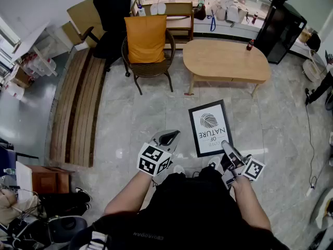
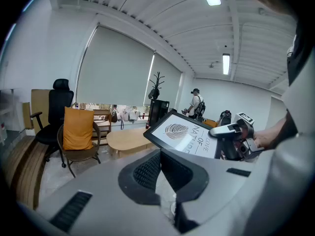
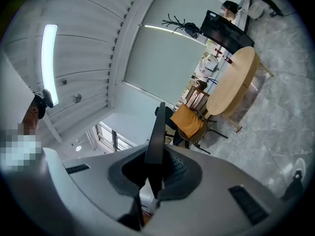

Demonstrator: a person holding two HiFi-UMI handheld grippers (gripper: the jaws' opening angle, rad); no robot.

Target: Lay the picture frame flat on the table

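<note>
Holding the picture frame [image 1: 210, 127] pinched edgewise in my right tongs [image 1: 227, 151], left tongs [image 1: 169, 138] spread, empty; next I must reach the tabletop [image 1: 223, 61] and lower it flat.

Frame: you hold the black-edged picture frame [image 1: 209, 126] with its white leaf print facing up toward you, the grey tiled floor [image 1: 135, 119] behind it.
Right gripper: your right gripper [image 1: 225, 145] has its jaws closed on the frame's near right corner.
Left gripper: your left gripper [image 1: 169, 138] sits just left of the frame, clear of it, jaws apart.
Counter: the light wooden oval counter [image 1: 223, 61] stands beyond the frame, with a small dark bottle [image 1: 250, 44] near its far right edge.
Chair: a wicker chair [image 1: 151, 69] with an orange cushion [image 1: 147, 38] stands left of the counter.
</note>
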